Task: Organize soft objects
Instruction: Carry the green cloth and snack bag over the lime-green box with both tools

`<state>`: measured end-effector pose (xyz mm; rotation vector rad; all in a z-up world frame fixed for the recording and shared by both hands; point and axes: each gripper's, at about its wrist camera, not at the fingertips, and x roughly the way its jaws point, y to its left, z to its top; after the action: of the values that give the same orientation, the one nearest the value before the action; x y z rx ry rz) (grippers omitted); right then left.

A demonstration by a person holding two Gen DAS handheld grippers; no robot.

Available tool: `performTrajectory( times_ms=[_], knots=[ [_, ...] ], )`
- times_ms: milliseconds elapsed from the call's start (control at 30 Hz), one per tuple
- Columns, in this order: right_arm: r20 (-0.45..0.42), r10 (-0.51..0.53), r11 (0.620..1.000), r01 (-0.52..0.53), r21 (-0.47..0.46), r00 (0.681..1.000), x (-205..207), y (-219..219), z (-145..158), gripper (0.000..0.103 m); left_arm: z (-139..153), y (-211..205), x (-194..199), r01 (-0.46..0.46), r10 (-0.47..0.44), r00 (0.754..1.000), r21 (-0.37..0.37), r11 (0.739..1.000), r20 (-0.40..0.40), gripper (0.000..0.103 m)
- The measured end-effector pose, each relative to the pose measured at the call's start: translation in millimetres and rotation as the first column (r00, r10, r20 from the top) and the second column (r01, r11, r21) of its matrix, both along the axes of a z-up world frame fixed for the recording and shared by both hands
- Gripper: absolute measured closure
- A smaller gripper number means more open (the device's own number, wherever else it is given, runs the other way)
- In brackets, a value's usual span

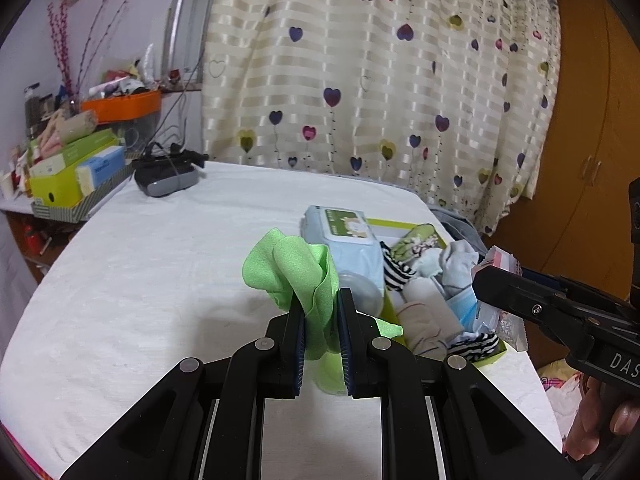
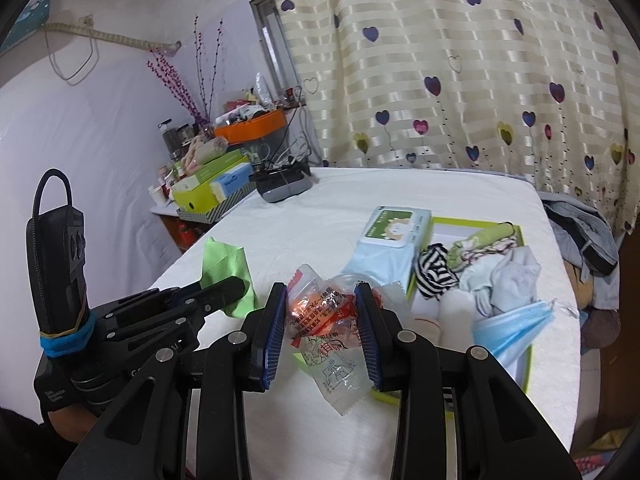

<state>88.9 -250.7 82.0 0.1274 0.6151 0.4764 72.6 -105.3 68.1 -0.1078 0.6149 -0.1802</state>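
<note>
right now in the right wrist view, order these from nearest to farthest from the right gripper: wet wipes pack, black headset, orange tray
From the right gripper, shut on a crinkly snack packet:
1. Wet wipes pack, just beyond the fingertips, slightly right, leaning on the green box.
2. Black headset, at the far left edge of the white table.
3. Orange tray, on the cluttered shelf behind the headset.

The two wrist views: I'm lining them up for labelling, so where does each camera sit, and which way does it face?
Left wrist: on the left gripper, facing the curtain across the bed; it holds a green cloth; the right gripper enters at the right.
Right wrist: on the right gripper, facing likewise, clamping a plastic packet; the left gripper shows at the left.
Shared: wipes pack, green box.
</note>
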Motion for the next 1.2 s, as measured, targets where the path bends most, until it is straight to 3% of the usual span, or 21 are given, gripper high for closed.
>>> performTrajectory(
  times_ms=[800, 1200],
  knots=[
    [-0.022, -0.143, 0.989, 0.143, 0.035, 0.990, -2, -74, -7, 0.068, 1, -50, 13, 0.126, -0.126, 0.992, -0.049, 0.991, 0.001, 0.089],
    [-0.074, -0.207, 0.977, 0.211, 0.045, 0.976, 13, -107, -25, 0.067, -13, -80, 33, 0.215, -0.218, 0.975, -0.072, 0.974, -0.042, 0.089]
  ],
)
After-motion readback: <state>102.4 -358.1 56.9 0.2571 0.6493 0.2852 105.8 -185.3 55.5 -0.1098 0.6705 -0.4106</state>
